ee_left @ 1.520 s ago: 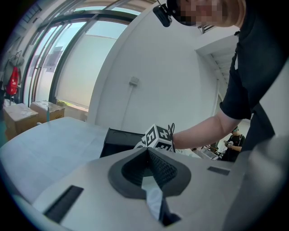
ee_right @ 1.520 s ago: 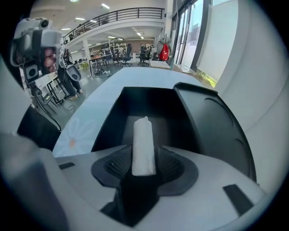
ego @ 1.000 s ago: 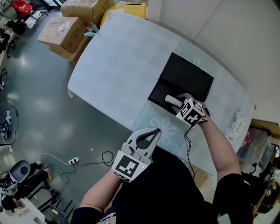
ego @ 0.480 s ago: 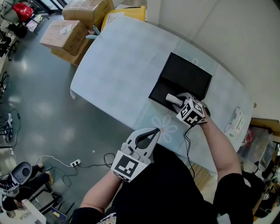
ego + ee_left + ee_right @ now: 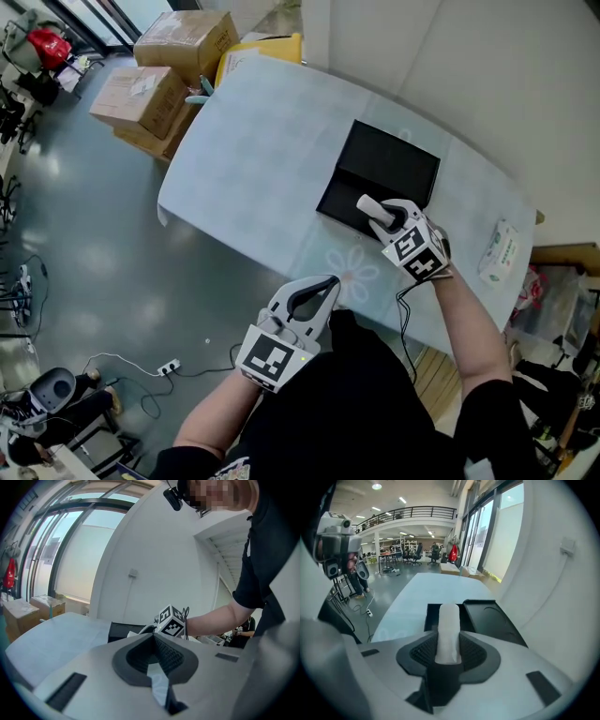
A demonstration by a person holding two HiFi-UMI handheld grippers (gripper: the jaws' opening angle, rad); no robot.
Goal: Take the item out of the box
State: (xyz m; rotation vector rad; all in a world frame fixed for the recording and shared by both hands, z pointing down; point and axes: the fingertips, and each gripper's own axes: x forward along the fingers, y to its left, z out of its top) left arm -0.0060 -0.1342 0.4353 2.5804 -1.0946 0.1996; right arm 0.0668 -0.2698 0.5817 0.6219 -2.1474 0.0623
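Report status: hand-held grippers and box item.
Right hand-held gripper just closed on white roll, over black box. Left hand-held gripper shut, empty. Nothing in the way.

White, slim cylindrical item (image 5: 372, 210), rounded at its free end, clamped by its lower end between the pads of the right gripper (image 5: 382, 221); just right of frame centre, tilted up-left over the near half of the box. Black shallow box (image 5: 386, 161), open, both halves lying flat, upper centre-right.
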